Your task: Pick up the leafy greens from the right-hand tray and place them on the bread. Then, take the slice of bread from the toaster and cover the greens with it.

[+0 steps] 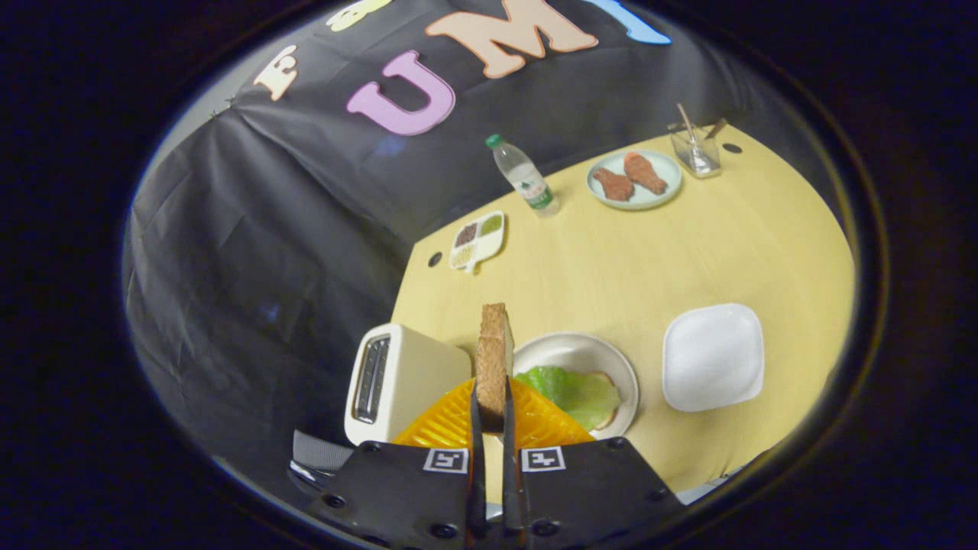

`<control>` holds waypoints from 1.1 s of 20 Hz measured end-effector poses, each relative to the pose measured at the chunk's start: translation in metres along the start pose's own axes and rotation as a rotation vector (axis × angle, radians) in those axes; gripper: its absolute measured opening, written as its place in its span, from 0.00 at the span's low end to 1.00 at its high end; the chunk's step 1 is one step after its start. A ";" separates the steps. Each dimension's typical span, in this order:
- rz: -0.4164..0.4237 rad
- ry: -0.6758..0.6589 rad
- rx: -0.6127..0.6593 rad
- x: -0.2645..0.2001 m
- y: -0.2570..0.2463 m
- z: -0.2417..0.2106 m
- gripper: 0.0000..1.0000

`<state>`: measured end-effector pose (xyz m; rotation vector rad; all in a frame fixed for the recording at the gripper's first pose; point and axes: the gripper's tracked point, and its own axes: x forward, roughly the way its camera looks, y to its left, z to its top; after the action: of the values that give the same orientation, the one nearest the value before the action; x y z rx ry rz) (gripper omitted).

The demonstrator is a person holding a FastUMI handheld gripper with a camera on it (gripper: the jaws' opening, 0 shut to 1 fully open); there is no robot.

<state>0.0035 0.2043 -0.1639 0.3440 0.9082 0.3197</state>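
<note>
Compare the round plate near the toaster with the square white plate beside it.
The round plate carries leafy greens over a bread slice; the square plate is bare. The round plate lies just ahead of the tongs, which are shut on another bread slice; the square plate sits farther off. Both rest flat on the yellow table.

Evenly lit from above, bright on the yellow tabletop, dim over the dark cloth wall at left. Soft glare on the white square plate and the water bottle. Faint, short shadows under the dishes. Strong fisheye bending toward the rim, tabletop edge curved. Gripper closed on the bread slice, slightly soft up close; far items small yet sharp.
</note>
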 end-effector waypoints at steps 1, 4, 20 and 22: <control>0.006 0.029 -0.002 0.004 -0.001 -0.012 0.11; 0.047 0.083 0.014 0.019 -0.003 -0.034 0.11; -0.214 0.133 -0.170 0.075 -0.097 -0.059 0.18; -0.242 0.131 -0.209 0.077 -0.103 -0.061 0.22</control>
<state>0.0113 0.1528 -0.2958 0.0193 1.0234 0.2127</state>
